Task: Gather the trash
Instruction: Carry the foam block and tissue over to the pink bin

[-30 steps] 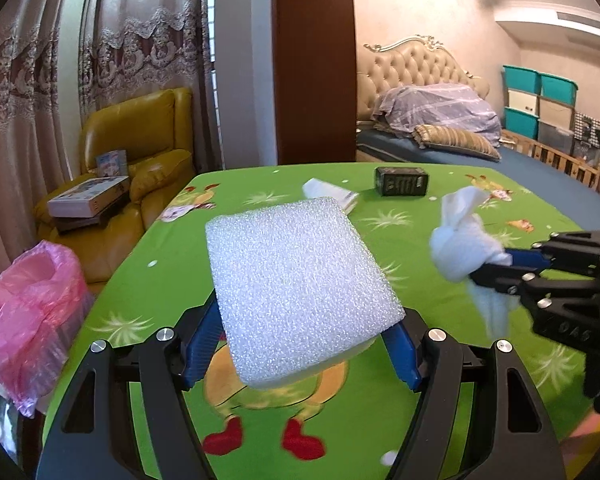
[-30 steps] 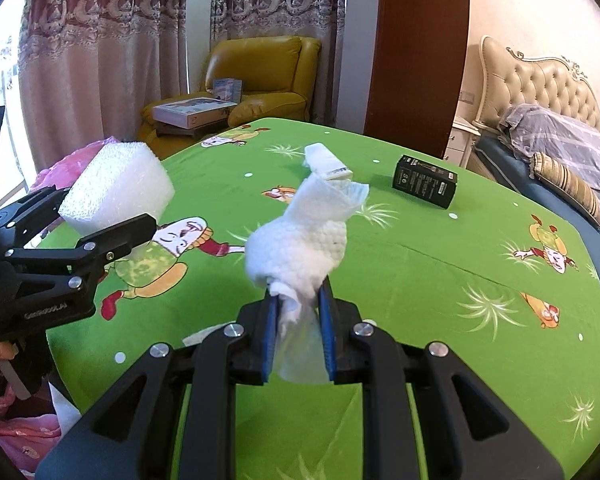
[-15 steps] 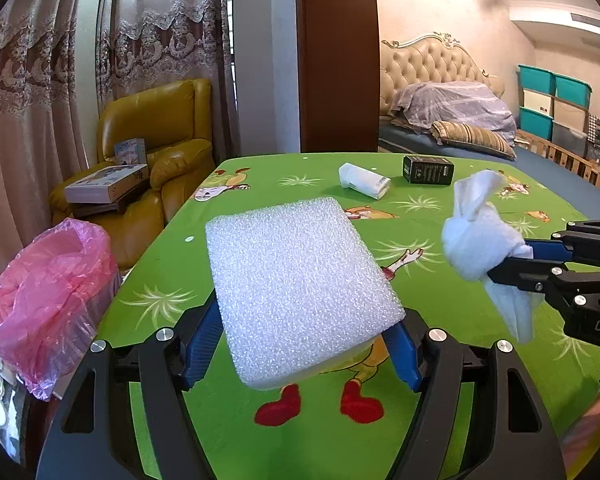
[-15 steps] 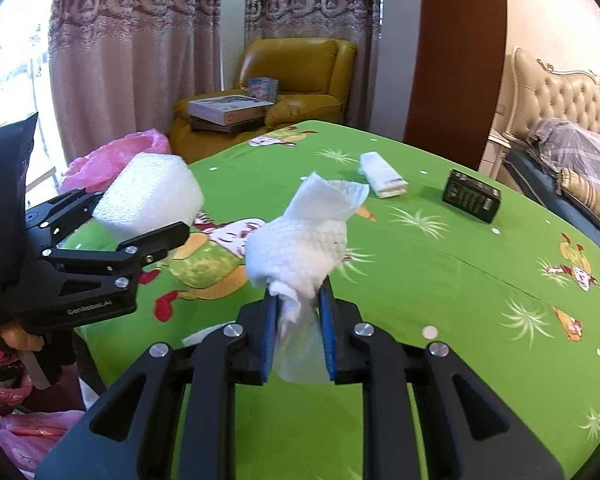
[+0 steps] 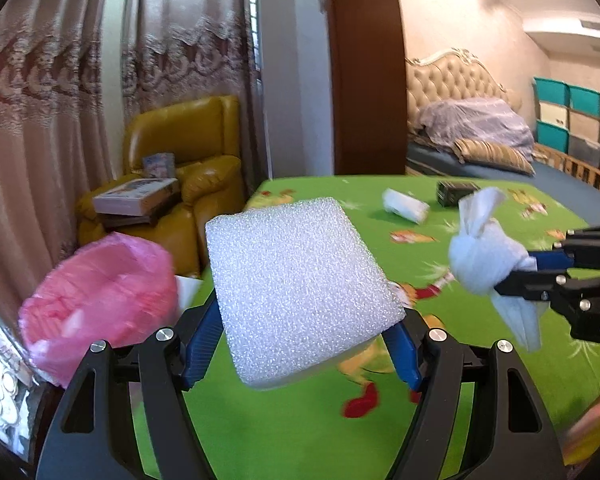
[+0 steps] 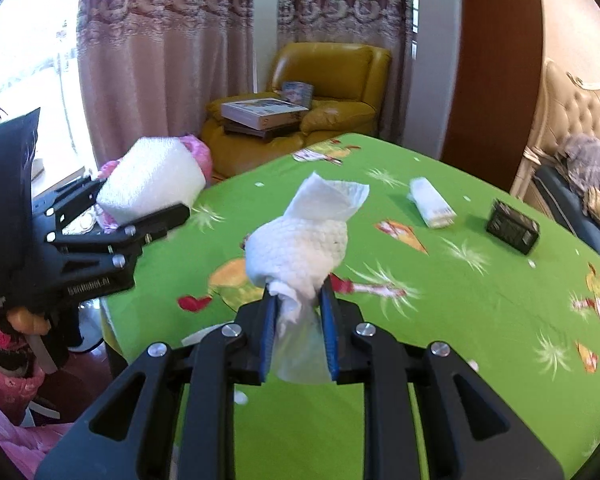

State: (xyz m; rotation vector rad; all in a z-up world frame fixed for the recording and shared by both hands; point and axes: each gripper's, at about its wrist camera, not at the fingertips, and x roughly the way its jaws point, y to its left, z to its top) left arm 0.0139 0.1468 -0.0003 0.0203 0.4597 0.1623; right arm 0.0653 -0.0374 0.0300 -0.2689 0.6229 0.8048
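Both grippers have swung toward the surface's left edge since a second ago: in the left wrist view the pink trash bag (image 5: 96, 304) now fills much more of the lower left, and the yellow armchair (image 5: 188, 168) sits closer to centre. The left gripper (image 5: 300, 332) is clamped on a white foam block (image 5: 300, 296), its blue pads pressing the block's two sides, and it holds the block in the air over the left edge of the green cartoon-print surface (image 5: 480, 320), just beside the bag's open mouth. The right gripper (image 6: 299, 312) pinches a crumpled paper towel (image 6: 300, 248) between nearly closed pads (a loose tail of the towel hangs down between the fingers), raised above the surface near its front left part. In the right wrist view the left gripper (image 6: 140, 208) and its foam block (image 6: 152, 180) show at the left, in front of the bag (image 6: 198, 152). Left on the surface toward the far edge are a small folded tissue pack (image 6: 432, 208) and, to its right, a black box (image 6: 512, 232), well apart from both grippers. A boxed book (image 6: 264, 112) rests on the armchair (image 6: 332, 80).
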